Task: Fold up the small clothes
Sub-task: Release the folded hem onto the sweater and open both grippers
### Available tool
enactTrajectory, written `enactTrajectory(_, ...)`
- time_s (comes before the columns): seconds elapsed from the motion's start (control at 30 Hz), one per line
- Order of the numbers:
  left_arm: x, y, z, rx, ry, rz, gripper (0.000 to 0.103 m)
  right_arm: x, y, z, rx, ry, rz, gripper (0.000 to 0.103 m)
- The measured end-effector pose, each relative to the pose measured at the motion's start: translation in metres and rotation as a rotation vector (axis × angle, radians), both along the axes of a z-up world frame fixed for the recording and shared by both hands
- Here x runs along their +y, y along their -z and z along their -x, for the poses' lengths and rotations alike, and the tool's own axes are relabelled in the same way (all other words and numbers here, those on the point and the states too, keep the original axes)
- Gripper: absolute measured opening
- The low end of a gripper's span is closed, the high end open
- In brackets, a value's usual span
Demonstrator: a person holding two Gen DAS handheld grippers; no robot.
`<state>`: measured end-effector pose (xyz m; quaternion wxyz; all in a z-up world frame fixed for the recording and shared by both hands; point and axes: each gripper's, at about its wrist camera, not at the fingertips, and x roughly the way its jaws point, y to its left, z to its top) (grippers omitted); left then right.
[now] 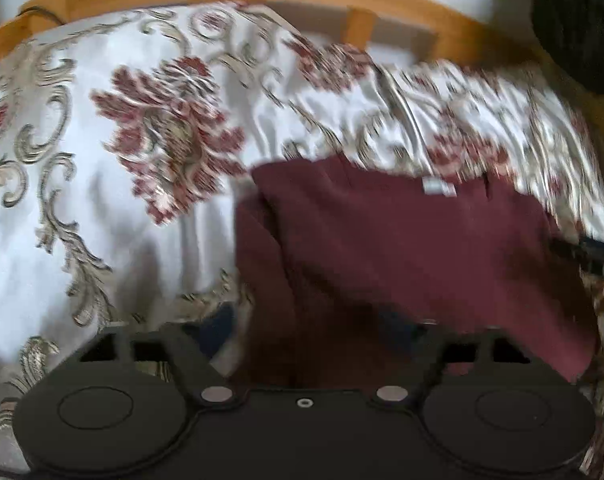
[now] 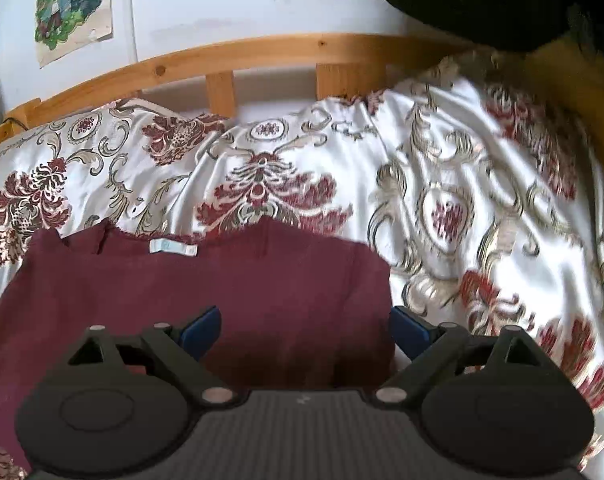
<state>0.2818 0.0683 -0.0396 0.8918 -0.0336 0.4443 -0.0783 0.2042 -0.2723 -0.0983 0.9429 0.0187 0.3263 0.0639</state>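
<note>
Soft, even daylight fills both fisheye views, heavy motion blur smearing the left one, edges bowing the curved pine bed rail [image 2: 262, 50], corners vignetted black.

The right gripper [image 2: 305, 326] is holding its jaws wide apart, both blue fingertips [image 2: 201, 330] showing. The left gripper [image 1: 313, 334] is blurred; its fingertips are barely discernible, though they seem spread wide too.

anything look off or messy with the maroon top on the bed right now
Nothing is damaged or spilled. The maroon garment lies on the patterned bedspread with its label exposed at the neckline, and its left side is bunched rather than flat. The bedspread is wrinkled too.
</note>
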Motion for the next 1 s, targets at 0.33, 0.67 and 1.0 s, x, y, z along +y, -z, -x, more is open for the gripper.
enactTrajectory(0.33,-0.006,0.007,0.01,-0.025,-0.024,-0.105,0.007,-0.009,0.017,-0.017,-0.014,0.057,0.001,0.005)
enactTrajectory(0.67,0.011,0.006,0.016,-0.005,-0.129,-0.028,0.008,-0.011,0.018,-0.011,-0.011,0.077,0.046,0.004)
enactTrajectory(1.0,0.017,-0.024,0.047,-0.122,-0.218,0.037,0.08,-0.009,-0.018,0.032,-0.116,0.051,0.01,0.075)
